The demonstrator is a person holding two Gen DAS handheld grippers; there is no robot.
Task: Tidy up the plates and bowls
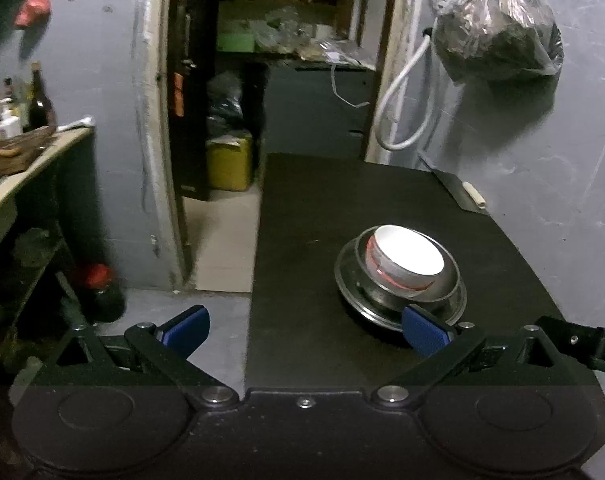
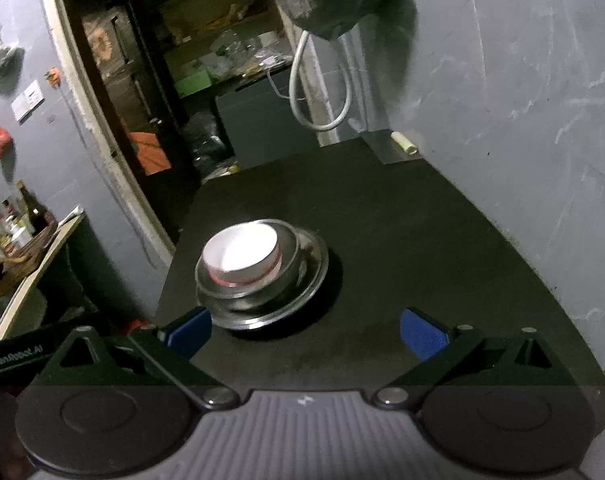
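Shelving (image 1: pixel 26 168) with bottles stands at the far left, beside a doorway (image 1: pixel 262 80). Left gripper (image 1: pixel 306 332) hangs with its blue fingers apart, holding nothing, the right pad (image 1: pixel 424 330) near the steel plate (image 1: pixel 350 280). On that plate, on the black table (image 1: pixel 302 220), sits a steel bowl (image 1: pixel 448 284) with a white bowl (image 1: pixel 408 254) nested inside. Right gripper (image 2: pixel 306 334) is likewise spread and empty, just short of the stack. A bag (image 1: pixel 498 32) hangs on the right wall.

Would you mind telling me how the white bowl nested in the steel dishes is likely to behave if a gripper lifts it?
The white bowl sits tilted inside the steel bowl, so it may rock when touched. Its glossy surface looks slippery for the pads. It appears rigid, possibly ceramic and breakable. The steel plate beneath should stay put.
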